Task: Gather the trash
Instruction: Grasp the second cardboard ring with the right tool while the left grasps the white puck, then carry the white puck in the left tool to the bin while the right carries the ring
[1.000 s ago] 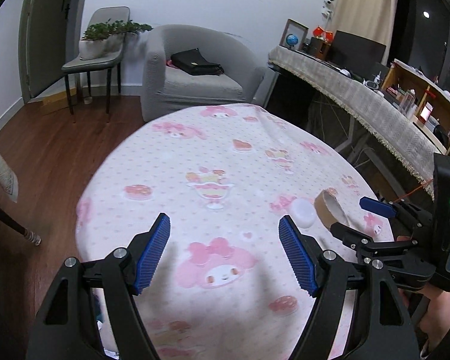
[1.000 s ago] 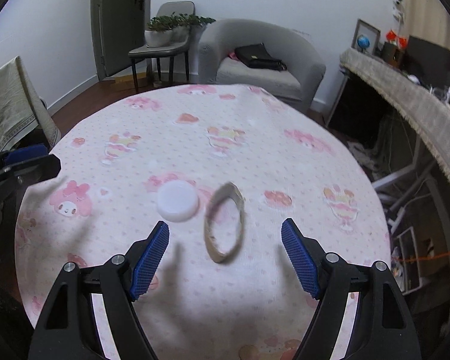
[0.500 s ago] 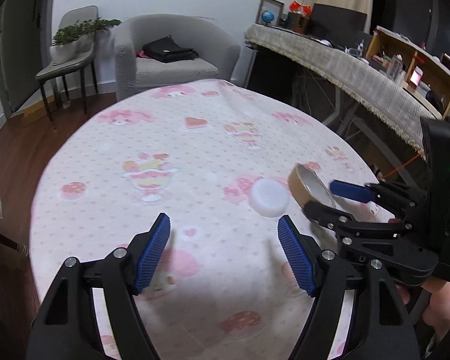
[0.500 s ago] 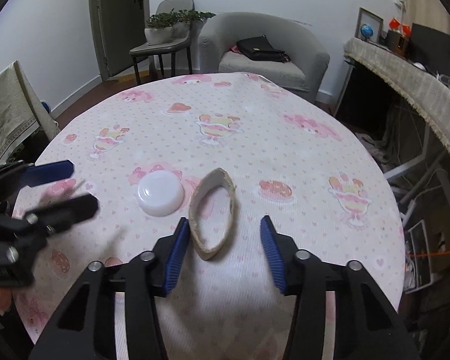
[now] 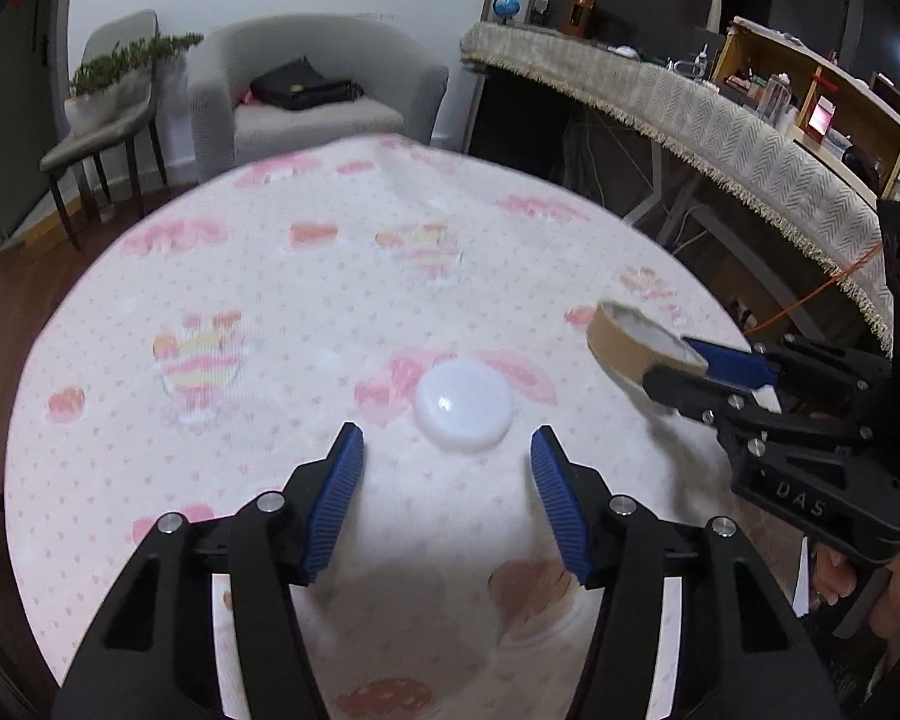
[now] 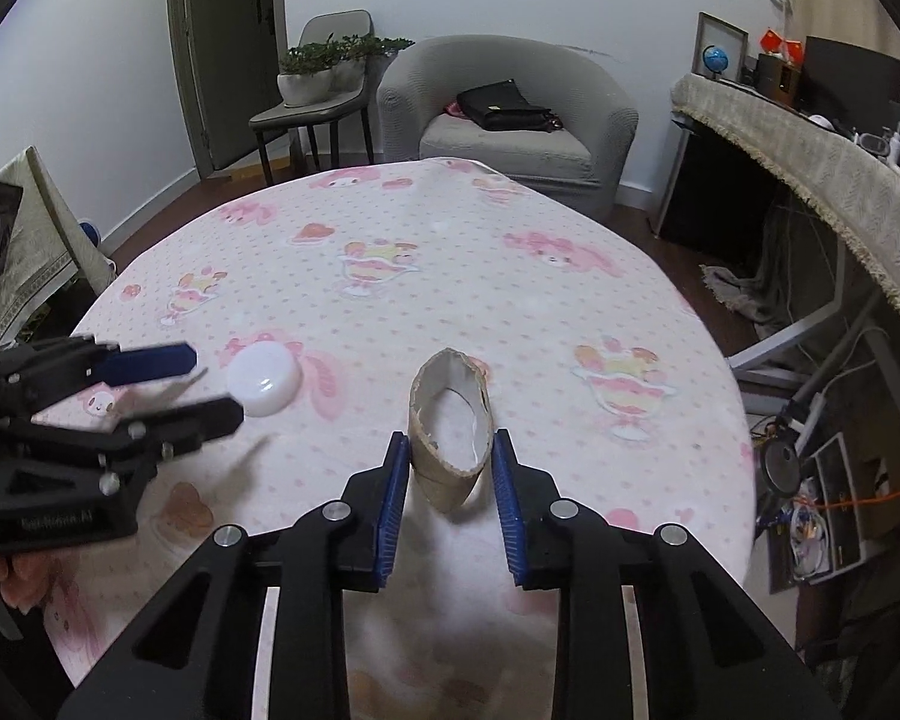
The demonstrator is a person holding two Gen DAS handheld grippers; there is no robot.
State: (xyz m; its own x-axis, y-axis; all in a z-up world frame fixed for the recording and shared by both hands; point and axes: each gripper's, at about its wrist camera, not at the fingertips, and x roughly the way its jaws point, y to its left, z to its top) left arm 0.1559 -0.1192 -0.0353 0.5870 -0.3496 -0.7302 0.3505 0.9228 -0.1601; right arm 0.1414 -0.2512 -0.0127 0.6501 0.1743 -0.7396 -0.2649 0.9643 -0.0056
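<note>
A white round cap [image 5: 463,405] lies on the pink patterned tablecloth [image 5: 210,276]. My left gripper [image 5: 447,447] reaches it from the near side, its jaws closing, with the cap just ahead of the blue pads and untouched. In the right wrist view the cap [image 6: 264,378] lies between the left gripper's [image 6: 217,383] fingertips. A squashed brown cardboard ring [image 6: 450,420] stands on edge on the tablecloth [image 6: 450,240]. My right gripper [image 6: 450,443] is still closing, and its pads touch both of the ring's sides. The ring [image 5: 630,342] sticks out of the right gripper [image 5: 669,360] in the left wrist view.
Beyond the round table stand a grey armchair [image 6: 510,120] with a black bag and a chair [image 6: 318,102] holding potted plants. A long counter with a fringed cloth [image 6: 840,180] runs along the right, with cables and clutter on the floor beneath.
My left gripper moved in toward the white cap and its jaws narrowed. My right gripper moved forward around the cardboard ring and closed onto it.
</note>
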